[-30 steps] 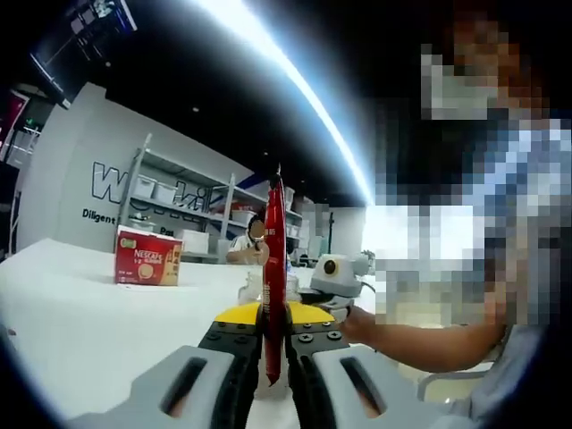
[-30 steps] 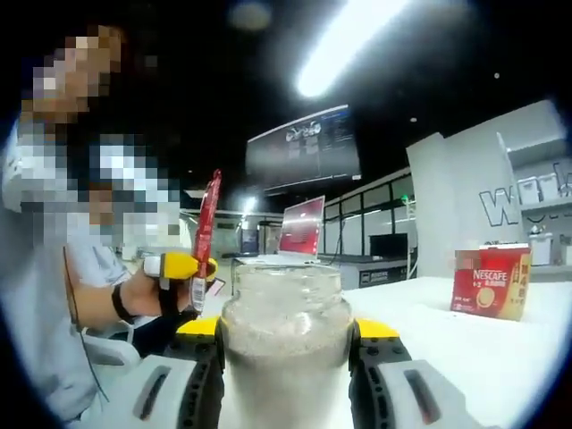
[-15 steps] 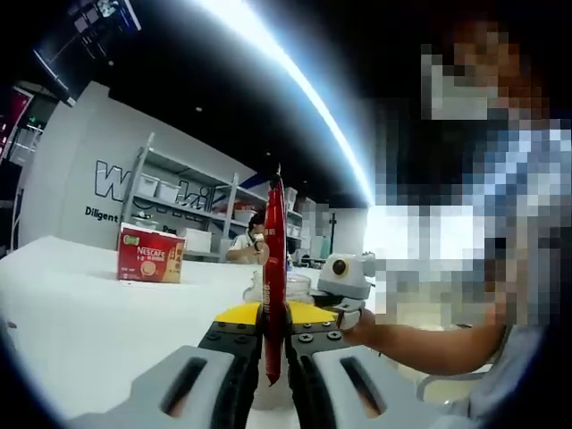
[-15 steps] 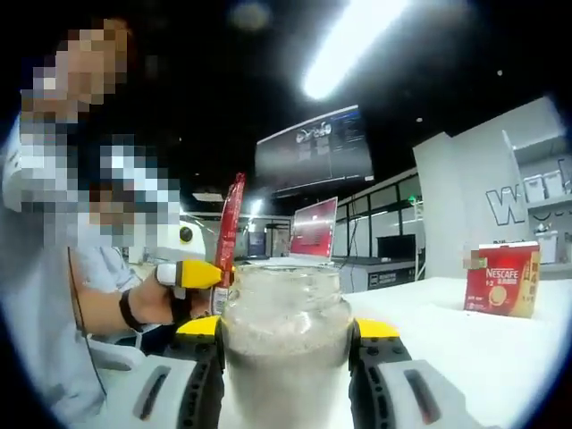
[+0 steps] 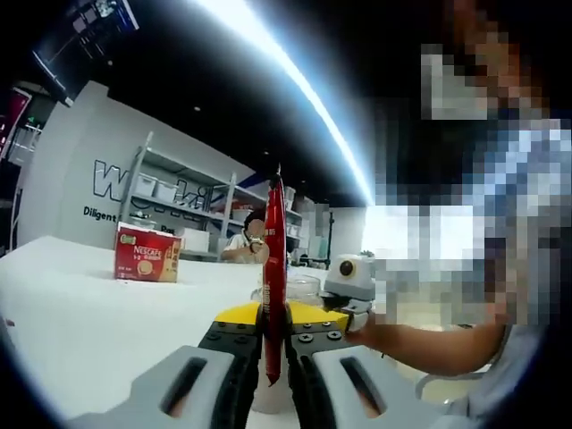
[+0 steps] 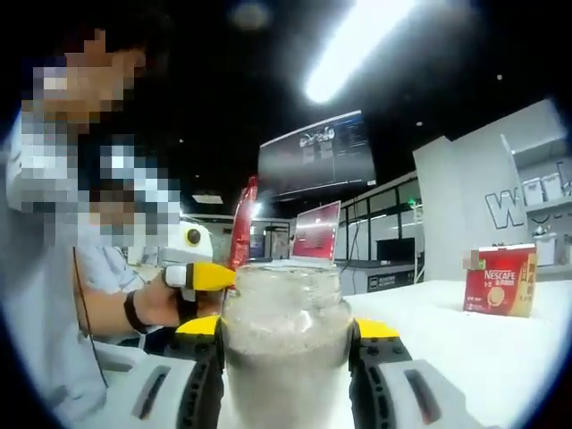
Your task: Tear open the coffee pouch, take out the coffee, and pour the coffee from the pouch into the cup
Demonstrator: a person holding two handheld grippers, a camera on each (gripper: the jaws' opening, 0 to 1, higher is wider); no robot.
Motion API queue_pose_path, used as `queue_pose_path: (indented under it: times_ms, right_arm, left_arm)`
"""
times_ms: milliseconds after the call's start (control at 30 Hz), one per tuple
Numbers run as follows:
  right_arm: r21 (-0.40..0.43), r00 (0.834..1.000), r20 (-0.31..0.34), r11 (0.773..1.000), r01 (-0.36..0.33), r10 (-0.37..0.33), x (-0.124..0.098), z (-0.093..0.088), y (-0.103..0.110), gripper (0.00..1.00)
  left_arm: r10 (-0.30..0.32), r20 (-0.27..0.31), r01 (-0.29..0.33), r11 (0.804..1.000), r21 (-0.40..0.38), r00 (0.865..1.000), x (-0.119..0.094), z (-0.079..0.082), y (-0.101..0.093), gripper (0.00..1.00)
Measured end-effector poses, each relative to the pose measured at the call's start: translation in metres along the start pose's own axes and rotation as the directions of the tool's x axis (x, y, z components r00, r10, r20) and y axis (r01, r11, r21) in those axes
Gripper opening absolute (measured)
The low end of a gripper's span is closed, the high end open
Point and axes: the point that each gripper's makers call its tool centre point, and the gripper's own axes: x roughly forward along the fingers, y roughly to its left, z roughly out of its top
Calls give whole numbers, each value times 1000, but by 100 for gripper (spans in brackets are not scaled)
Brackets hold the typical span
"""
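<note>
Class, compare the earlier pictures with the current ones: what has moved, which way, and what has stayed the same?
In the right gripper view, the left tongs with the red coffee pouch have come closer to the glass cup, until the pouch stands just behind its rim. Nothing was released or newly gripped: the left tongs stay shut on the pouch, the right tongs on the cup. The Nescafe box stays on the white table.

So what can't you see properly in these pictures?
- Coffee pouch, left gripper view: edge-on, so its print and whether its top is torn can't be read.
- Cup, right gripper view: base cut off by the bottom edge; frosted wall blurs the inside.
- Red box: small print too tiny.
</note>
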Motion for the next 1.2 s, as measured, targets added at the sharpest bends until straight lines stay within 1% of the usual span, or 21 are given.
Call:
queue_pose_path:
  times_ms: [233,500,533,600,633,767,867,933,1000,1067,1133,1200]
  right_arm:
    - [-9,1000,4,1000,9,-9,2,0,-2,56]
    - [-19,1000,1,1000,7,-7,2,0,0,56]
    - [-21,1000,5,1000,7,-7,2,2,0,57]
    - [5,999,43,1000,4,-4,1,11,2,63]
    - [11,998,56,1000,5,-5,-1,14,1,64]
    - [8,997,73,1000,25,-26,-11,24,1,64]
    - [13,995,95,999,35,-36,-24,33,6,63]
    - [17,995,97,999,37,-38,-29,35,8,61]
    - [41,995,85,998,54,-57,-38,35,11,59]
    - [72,991,98,994,81,-87,-52,40,16,58]
    - [72,986,116,991,110,-118,-62,46,18,55]
    - [93,980,139,987,133,-145,-73,54,20,51]
  left_arm:
    - [9,3,-9,1000,-6,1000,-8,-2,0,12]
    - [11,11,-12,1000,8,1000,-15,3,-6,12]
    - [13,12,-13,1000,9,1000,-16,4,-7,12]
    - [14,16,-14,1000,11,1000,-19,6,-8,12]
    - [15,18,-15,1000,13,1000,-20,7,-9,12]
    - [14,21,-14,1000,21,1000,-23,10,-12,12]
    - [10,25,-11,1000,25,1000,-25,12,-16,12]
    - [4,28,-5,1000,25,1000,-26,13,-18,12]
    - [-7,28,6,1000,25,1000,-25,12,-22,12]
    - [-17,23,17,1000,26,1000,-25,10,-25,12]
    - [-37,14,37,999,21,999,-25,8,-30,12]
    - [-53,11,53,998,23,999,-26,5,-35,12]
